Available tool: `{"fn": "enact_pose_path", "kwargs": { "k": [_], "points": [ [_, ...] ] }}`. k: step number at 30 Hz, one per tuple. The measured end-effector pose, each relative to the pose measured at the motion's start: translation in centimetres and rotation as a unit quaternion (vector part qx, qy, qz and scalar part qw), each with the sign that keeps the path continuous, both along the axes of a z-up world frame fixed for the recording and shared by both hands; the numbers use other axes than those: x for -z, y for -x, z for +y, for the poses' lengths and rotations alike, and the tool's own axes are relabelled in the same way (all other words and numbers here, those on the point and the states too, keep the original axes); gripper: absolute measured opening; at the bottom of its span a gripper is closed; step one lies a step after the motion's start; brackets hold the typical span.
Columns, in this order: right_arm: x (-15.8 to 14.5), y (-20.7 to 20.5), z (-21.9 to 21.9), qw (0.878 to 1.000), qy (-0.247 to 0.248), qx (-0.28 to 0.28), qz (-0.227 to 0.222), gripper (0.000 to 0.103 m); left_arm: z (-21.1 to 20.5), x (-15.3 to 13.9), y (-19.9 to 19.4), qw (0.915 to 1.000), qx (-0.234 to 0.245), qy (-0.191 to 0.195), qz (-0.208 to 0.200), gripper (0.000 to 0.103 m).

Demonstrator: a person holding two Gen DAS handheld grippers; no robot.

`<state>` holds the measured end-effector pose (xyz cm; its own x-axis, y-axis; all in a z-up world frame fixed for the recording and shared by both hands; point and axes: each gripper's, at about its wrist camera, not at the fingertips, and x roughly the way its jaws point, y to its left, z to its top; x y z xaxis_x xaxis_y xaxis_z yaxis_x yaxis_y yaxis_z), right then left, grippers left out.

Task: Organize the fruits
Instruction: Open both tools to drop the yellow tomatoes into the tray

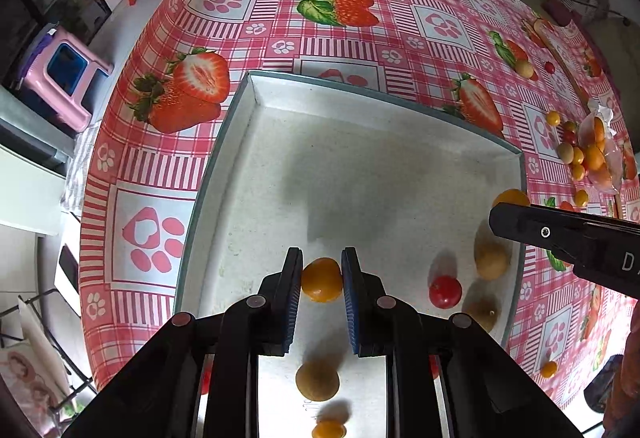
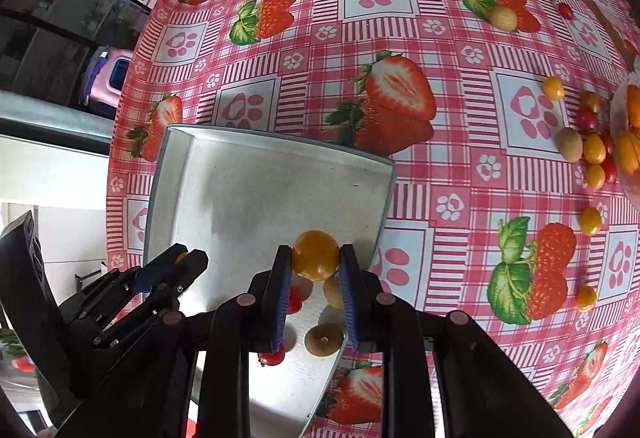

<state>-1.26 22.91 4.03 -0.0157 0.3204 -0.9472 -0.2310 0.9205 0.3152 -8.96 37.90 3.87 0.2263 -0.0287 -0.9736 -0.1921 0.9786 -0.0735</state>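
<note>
Gripping orange fruits (image 1: 321, 280), tray (image 1: 360, 166), "D" legible

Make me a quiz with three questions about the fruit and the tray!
1. Where is the red tomato?
A. in the tray
B. on the tablecloth
C. on the floor

2. What colour is the fruit between the right gripper fingers?
A. green
B. orange
C. purple

3. The left gripper is:
A. empty
B. shut on an orange fruit
C. pushing the tray

Answers: A, it lies on the tray floor; B, it looks orange; B, both fingers touch the fruit.
</note>
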Motion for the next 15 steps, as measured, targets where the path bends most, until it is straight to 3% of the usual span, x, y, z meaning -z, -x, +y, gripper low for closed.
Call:
{"fn": "enact_pose_path", "kwargs": {
  "k": [12, 13, 14, 15],
  "points": [
    [3.5, -1.3, 1.7, 0.999, 0.034, -0.004, 0.021, 0.027, -0.1, 1.4, -0.5, 0.9998, 0.013, -0.006, 0.014, 0.023],
    [3.4, -1.3, 1.8, 0.999, 0.037, -0.005, 0.017, 0.027, -0.2, 1.5, -0.7, 0.9998, 0.015, -0.002, 0.014, 0.03],
    [3.5, -1.4, 2.0, 0.999, 0.04, -0.007, 0.016, 0.027, -0.2, 1.5, -0.7, 0.9998, 0.015, 0.0, 0.014, 0.052],
    [3.4, -1.4, 2.1, 0.999, 0.041, -0.01, 0.016, 0.028, -0.2, 1.4, -0.7, 0.9998, 0.011, -0.008, 0.012, 0.063]
  ]
}}
